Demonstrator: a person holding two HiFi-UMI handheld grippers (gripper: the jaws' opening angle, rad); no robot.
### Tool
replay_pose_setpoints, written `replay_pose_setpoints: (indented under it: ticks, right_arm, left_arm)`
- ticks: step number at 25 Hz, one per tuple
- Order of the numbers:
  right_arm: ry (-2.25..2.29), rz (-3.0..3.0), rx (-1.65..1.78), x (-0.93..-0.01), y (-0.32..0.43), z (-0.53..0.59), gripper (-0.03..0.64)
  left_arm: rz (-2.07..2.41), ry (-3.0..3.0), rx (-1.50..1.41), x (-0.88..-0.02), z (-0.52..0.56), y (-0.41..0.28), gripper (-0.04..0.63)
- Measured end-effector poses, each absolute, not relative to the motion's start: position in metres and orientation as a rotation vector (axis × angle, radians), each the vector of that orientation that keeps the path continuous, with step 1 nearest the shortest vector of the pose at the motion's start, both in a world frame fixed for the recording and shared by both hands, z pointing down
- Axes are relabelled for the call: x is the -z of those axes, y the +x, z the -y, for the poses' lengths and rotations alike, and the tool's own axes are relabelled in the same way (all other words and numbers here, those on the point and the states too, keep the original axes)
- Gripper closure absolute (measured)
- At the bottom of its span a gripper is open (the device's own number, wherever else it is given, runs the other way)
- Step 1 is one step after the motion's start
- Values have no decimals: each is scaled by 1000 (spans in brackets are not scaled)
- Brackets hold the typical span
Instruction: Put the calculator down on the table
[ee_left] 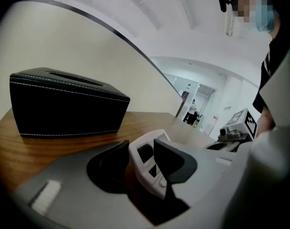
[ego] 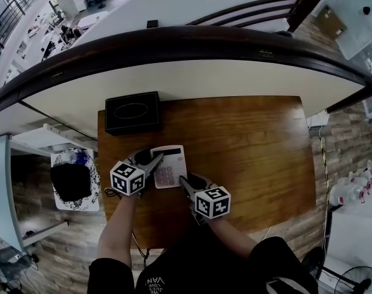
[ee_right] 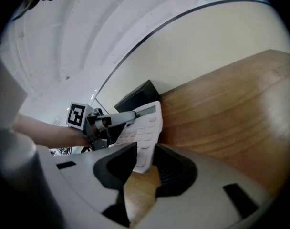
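The calculator (ego: pixel 169 166) is lying face up on the wooden worktop (ego: pixel 247 152), just on your side of the black box (ego: pixel 133 111), off its right end and apart from it. Your left gripper (ego: pixel 152 163) is standing released, its jaws spread around the calculator edge that sits in line with the box's right end, not squeezing it. Your right gripper (ego: pixel 185 181) is hanging open too, at the calculator corner farthest from the box, with that corner poking between its parted jaws.

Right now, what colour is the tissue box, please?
Black box, pale stitching; clearest in left gripper view.
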State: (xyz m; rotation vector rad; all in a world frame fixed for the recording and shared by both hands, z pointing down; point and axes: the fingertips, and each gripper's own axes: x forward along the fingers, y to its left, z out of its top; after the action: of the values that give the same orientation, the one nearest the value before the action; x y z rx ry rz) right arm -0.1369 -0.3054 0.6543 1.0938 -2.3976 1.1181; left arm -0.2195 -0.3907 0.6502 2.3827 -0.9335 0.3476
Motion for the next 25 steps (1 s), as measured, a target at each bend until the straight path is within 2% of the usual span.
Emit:
replay_pose_setpoints:
  ticks: [9,25]
  right_arm:
    - [1136,2348,-1041,-658,-138,305,514]
    - [1168,2304,-935,-657,-134,302,492]
  left_arm:
    - [1028,2365,-534,-665,392,-220,422]
    - [1063,2356,-548,-663,386,-223,422]
